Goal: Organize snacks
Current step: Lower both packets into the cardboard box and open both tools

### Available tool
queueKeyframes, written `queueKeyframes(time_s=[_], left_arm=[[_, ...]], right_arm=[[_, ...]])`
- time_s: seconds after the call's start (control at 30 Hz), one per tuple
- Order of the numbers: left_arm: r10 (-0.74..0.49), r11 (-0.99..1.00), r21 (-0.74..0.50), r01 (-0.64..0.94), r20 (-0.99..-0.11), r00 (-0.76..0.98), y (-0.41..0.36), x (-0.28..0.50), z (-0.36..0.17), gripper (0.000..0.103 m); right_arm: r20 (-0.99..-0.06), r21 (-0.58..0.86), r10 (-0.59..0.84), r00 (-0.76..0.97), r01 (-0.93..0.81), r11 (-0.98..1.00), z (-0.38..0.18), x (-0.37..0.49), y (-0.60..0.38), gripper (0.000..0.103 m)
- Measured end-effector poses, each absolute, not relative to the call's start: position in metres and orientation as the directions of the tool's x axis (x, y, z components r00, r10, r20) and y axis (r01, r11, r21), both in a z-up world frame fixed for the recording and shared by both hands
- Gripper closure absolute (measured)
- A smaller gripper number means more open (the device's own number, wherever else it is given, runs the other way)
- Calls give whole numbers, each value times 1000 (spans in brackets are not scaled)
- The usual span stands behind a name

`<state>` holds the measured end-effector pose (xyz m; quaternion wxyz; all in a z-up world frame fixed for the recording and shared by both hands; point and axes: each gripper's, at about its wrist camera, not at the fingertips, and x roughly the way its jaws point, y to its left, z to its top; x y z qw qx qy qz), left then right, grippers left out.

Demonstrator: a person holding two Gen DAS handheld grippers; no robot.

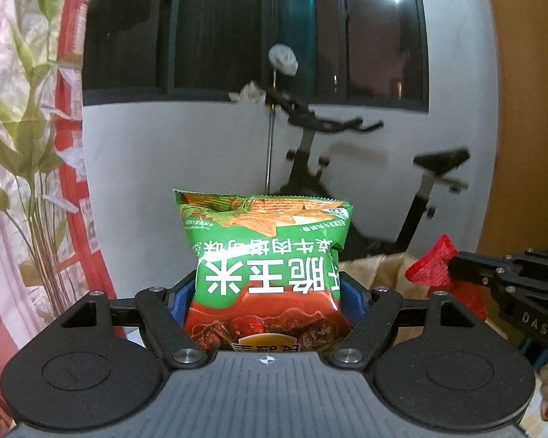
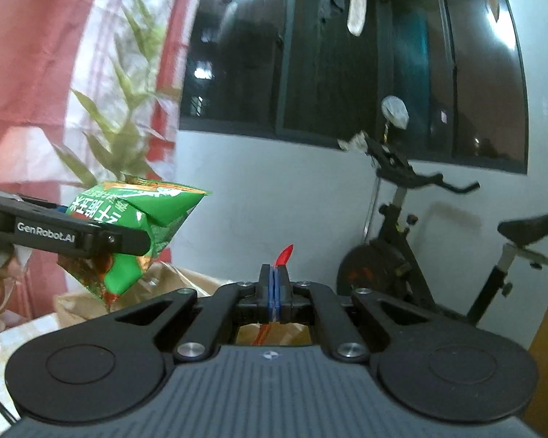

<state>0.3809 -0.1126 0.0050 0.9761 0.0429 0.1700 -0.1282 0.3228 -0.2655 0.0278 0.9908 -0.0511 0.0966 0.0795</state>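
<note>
Left gripper [image 1: 266, 295]: jaws set wide, blue pads pressed on both sides of the green chip bag [image 1: 265, 255]; the bag is clamped and held up in the air

Green chip bag: upright between the left pads, printing upside down, red lower part nearest the camera, crimped green edge farthest and on top; nearer than the exercise bike [image 1: 365, 182] and overlapping its lower left in the left wrist view

Right gripper [image 2: 274, 284]: jaws fully closed, blue pads pinching a thin red packet [image 2: 285, 253] edge-on; a red tip sticks out above the pads and a sliver hangs below them

Red packet, left wrist view: at the right edge, low and right of the bike, its crinkled red end poking out past the black fingers

Green chip bag, right wrist view: far left of the bike and nearer, tilted, with one black finger of the left gripper across its face

Brown paper bag [image 2: 171, 284]: below the green chip bag, left of the bike's base, open top crumpled

Exercise bike: against the white wall under the dark window [image 2: 347, 65], well behind both grippers

Curtain [image 2: 36, 73]: red and white with a leaf print, far left of the bike
</note>
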Motion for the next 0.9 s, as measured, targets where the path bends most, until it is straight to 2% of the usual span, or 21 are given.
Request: queueKeyframes(time_s=[0.27, 0.4, 0.47, 0.5, 0.9], left_arm=[[-206, 953, 109, 283, -453, 868, -107, 393, -17, 23], [-189, 960, 95, 262, -465, 865, -95, 395, -19, 17], [-207, 961, 66, 267, -467, 860, -90, 393, -17, 17], [-210, 962, 59, 267, -464, 860, -87, 393, -15, 17], [-271, 951, 19, 310, -437, 858, -65, 348, 1, 17]], right_arm=[[-340, -9, 127, 932, -138, 990, -1, 343, -277, 101], [-399, 2, 128, 908, -139, 990, -8, 343, -278, 97], [-410, -9, 119, 904, -134, 991, -9, 339, -277, 84], [-412, -4, 118, 904, -131, 991, -10, 338, -277, 81], [-416, 42, 126, 901, -120, 992, -9, 307, -295, 81]])
